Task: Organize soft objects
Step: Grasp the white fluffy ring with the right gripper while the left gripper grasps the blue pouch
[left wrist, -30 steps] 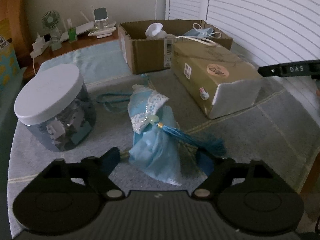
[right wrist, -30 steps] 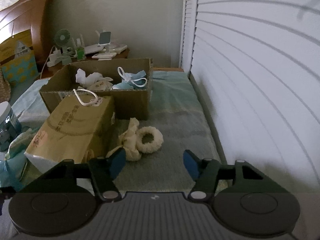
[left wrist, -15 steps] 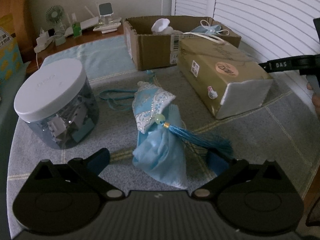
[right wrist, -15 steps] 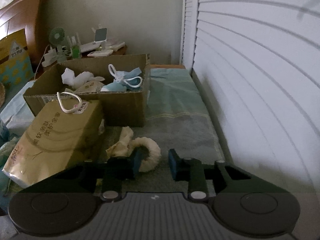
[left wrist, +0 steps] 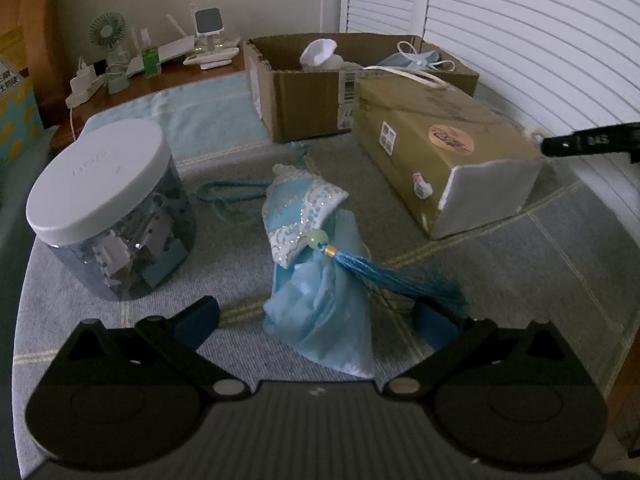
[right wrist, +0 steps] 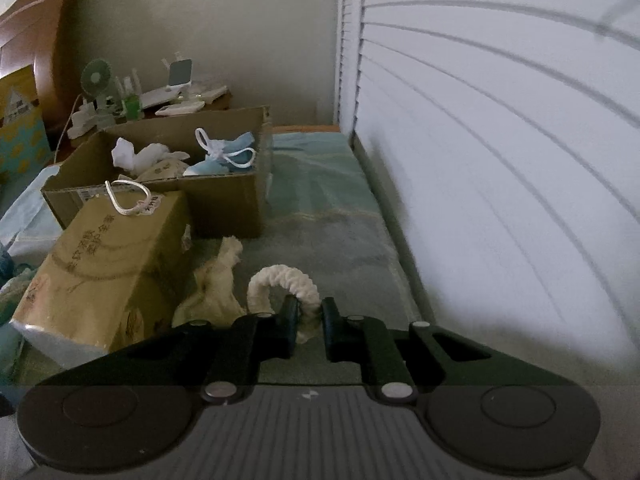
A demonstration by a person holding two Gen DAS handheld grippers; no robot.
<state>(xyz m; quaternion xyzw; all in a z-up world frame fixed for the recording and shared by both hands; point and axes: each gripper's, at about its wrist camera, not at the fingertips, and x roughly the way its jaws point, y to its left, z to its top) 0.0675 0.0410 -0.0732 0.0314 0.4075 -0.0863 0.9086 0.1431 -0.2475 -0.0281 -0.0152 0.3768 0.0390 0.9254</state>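
Right claw [right wrist: 310, 314] pinches the cream scrunchie [right wrist: 285, 280] on the bed, tissue pack [right wrist: 108, 268] crowding its left, cardboard box [right wrist: 224, 204] behind. Left claw [left wrist: 316, 320] gapes wide around the blue sachet [left wrist: 316, 264], jar [left wrist: 116, 216] alongside.

I see a fuzzy cream cloth scrunchie [right wrist: 285, 280], a corrugated cardboard box [right wrist: 224, 204], a glossy plastic-wrapped tissue pack [left wrist: 444, 136], a satin tasselled pouch [left wrist: 304, 216] and a matt-lidded clear plastic jar [left wrist: 108, 208].
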